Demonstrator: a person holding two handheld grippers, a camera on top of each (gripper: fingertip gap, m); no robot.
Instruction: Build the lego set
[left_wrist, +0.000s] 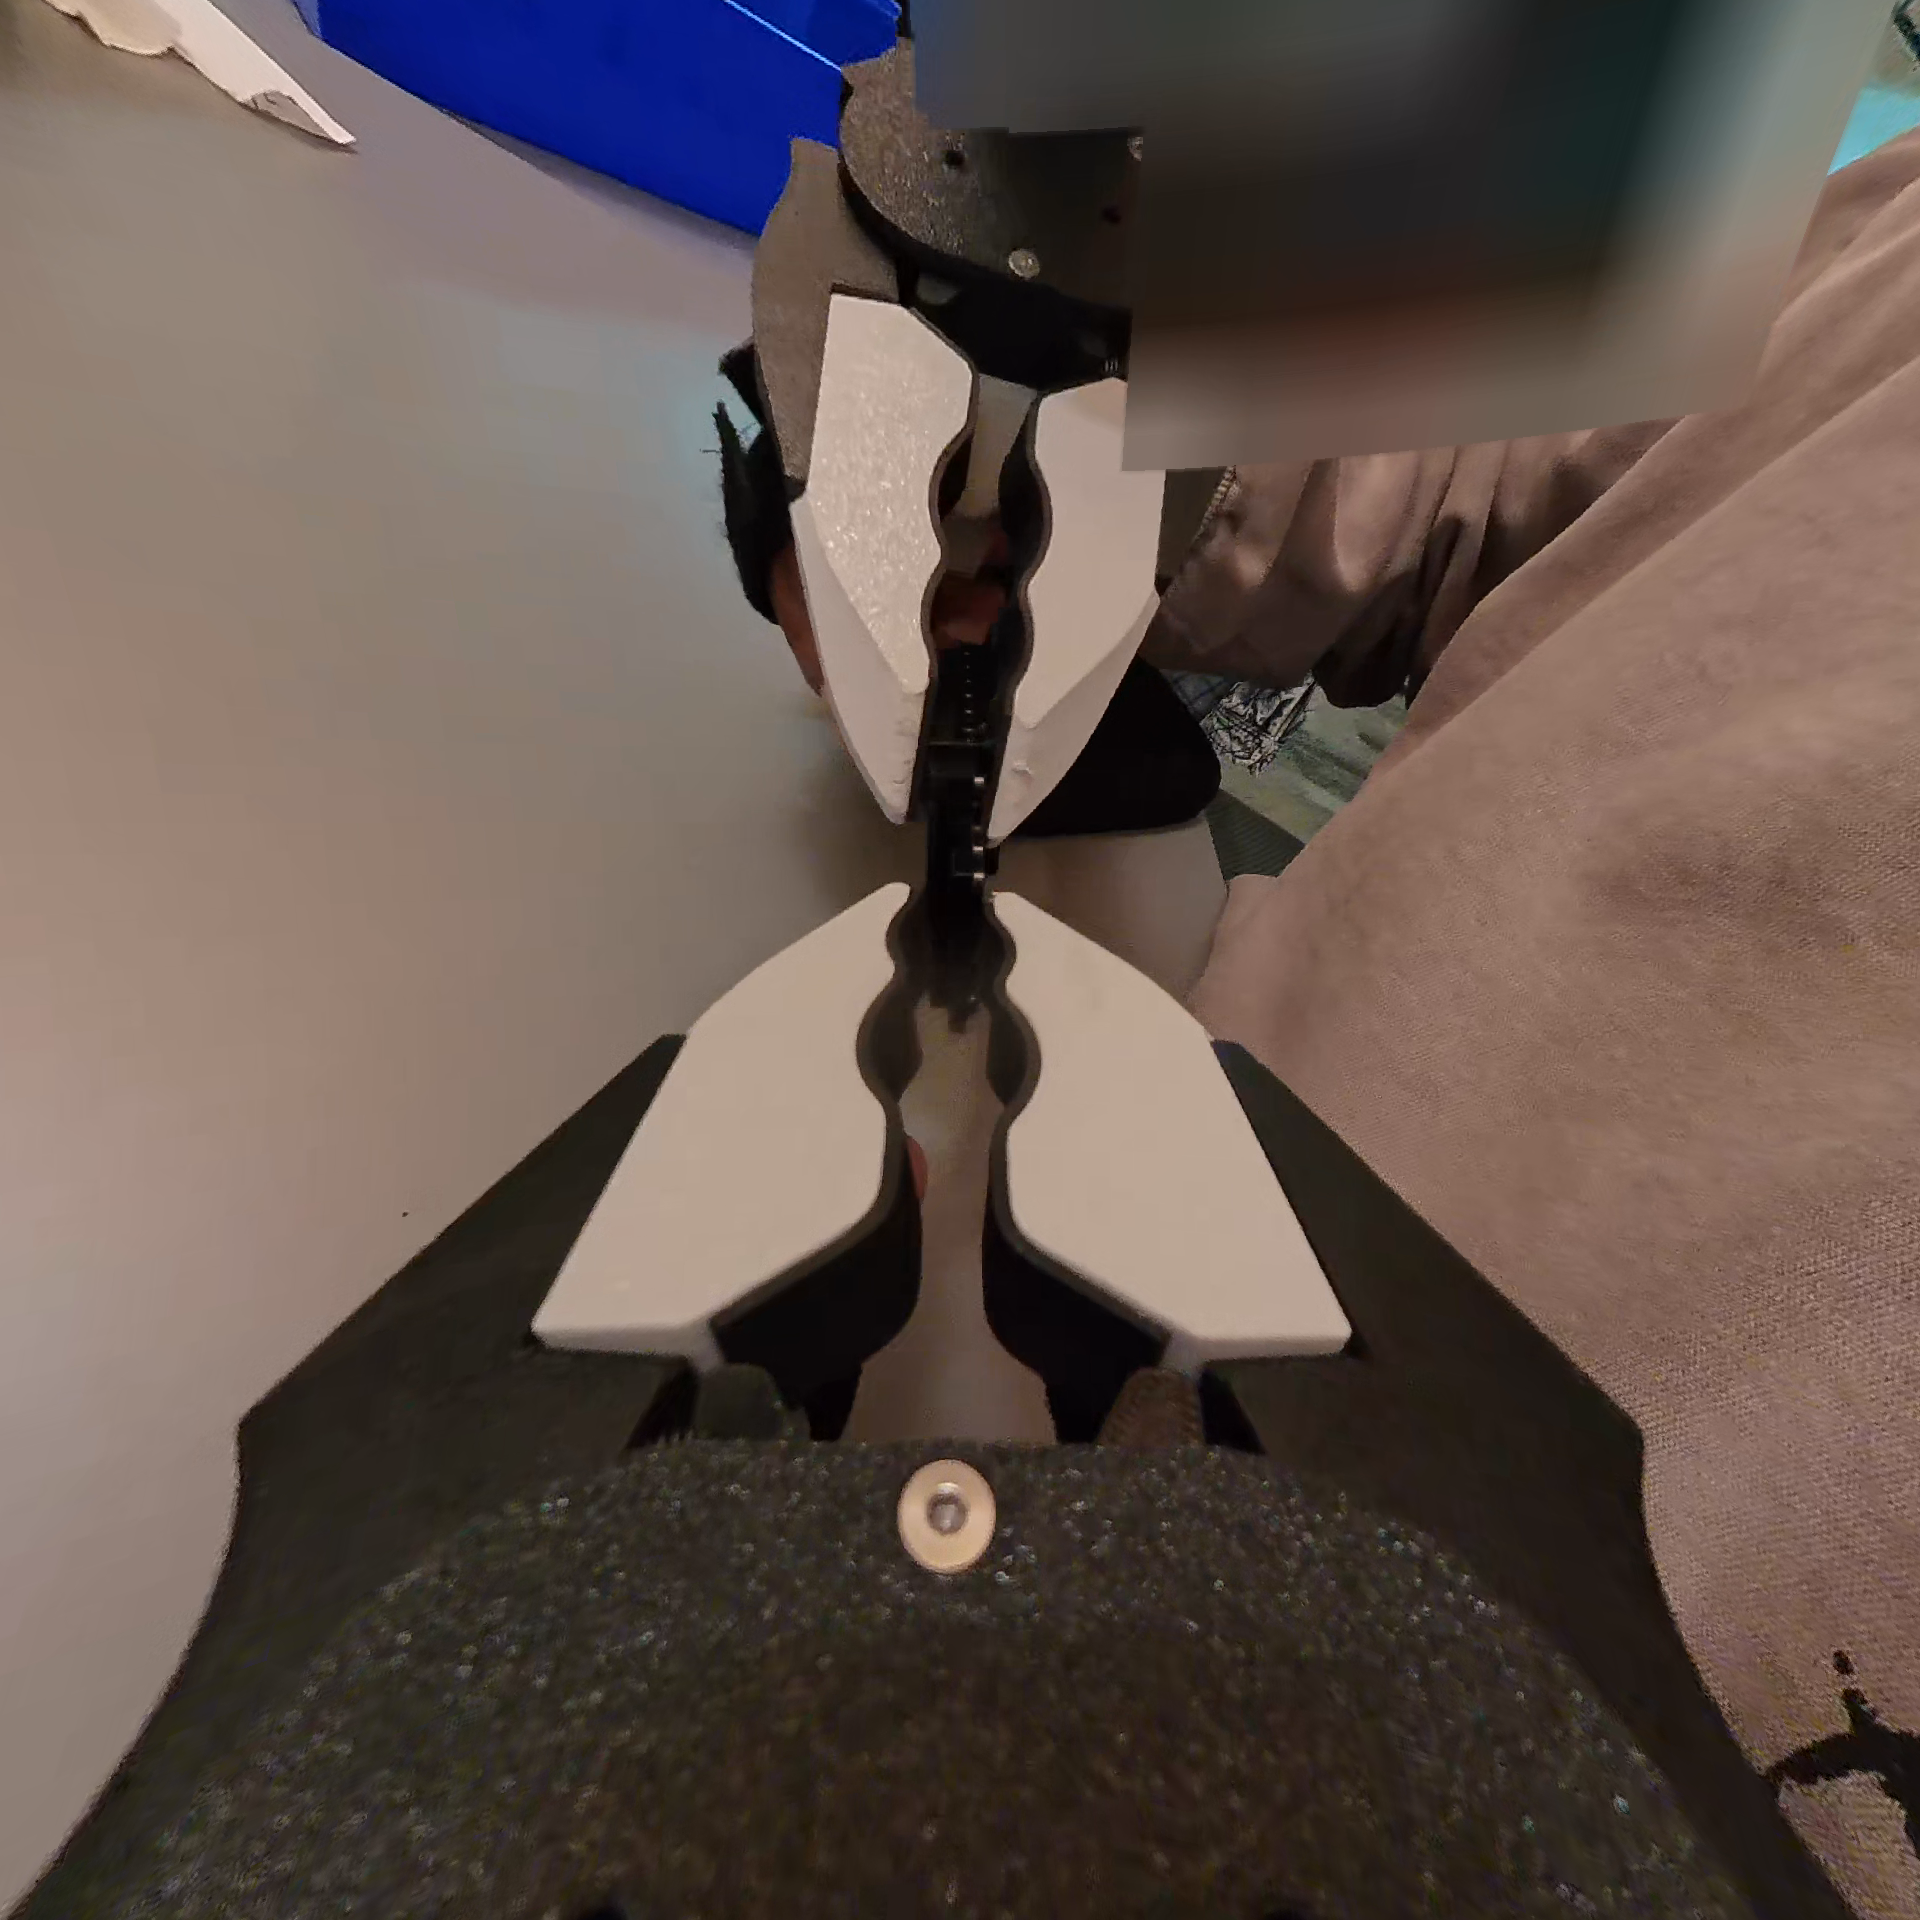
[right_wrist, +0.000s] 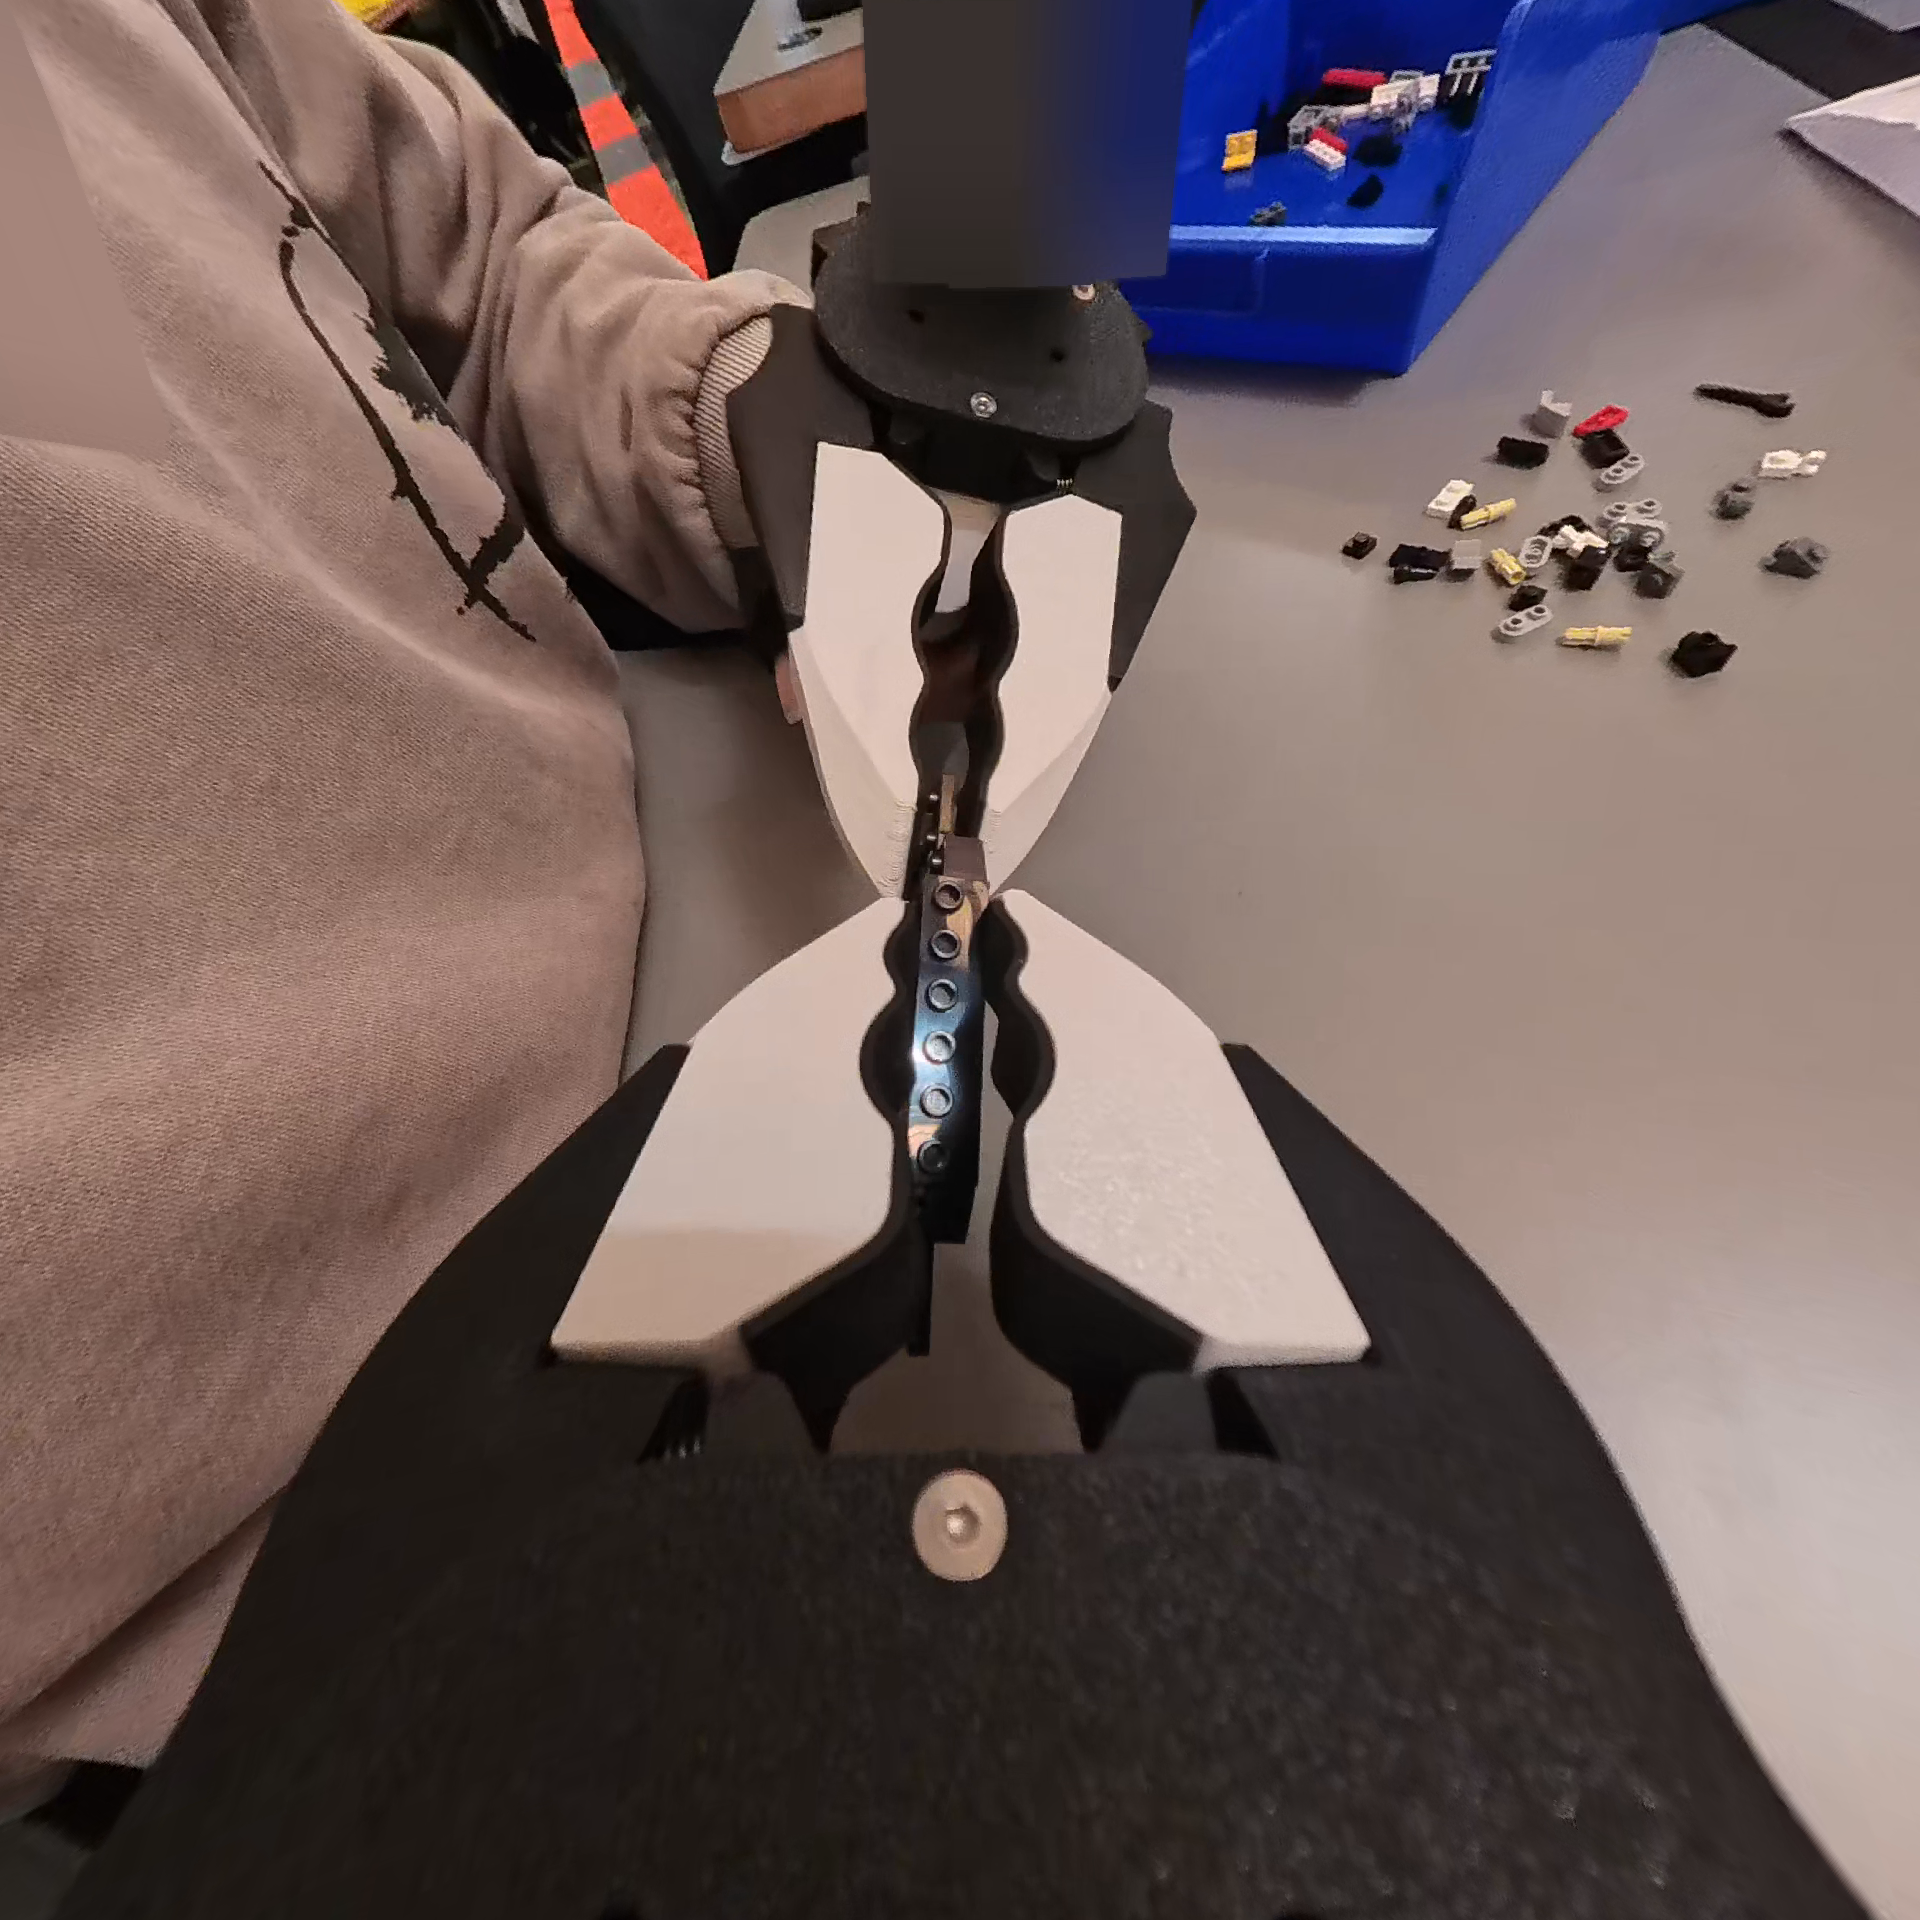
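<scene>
A long black studded lego plate (right_wrist: 940, 1039) stands on edge between my two grippers, which meet tip to tip above the grey table (right_wrist: 1455, 935). My right gripper (right_wrist: 951, 909) is shut on most of the plate's length. My left gripper (right_wrist: 940, 868) faces it and is shut on the plate's far end, where a small grey piece (right_wrist: 964, 862) sits against the plate. In the left wrist view my left gripper (left_wrist: 951, 899) pinches the black plate (left_wrist: 961, 821), which runs on into my right gripper (left_wrist: 951, 816) opposite.
A blue bin (right_wrist: 1351, 260) with loose pieces stands at the back right; it also shows in the left wrist view (left_wrist: 623, 94). A scatter of small lego pieces (right_wrist: 1579, 530) lies on the table to the right. A person's beige sleeve (right_wrist: 260, 623) fills the left. White paper (right_wrist: 1860, 135) lies at the far right. Less than 4 cm separates the two grippers' tips.
</scene>
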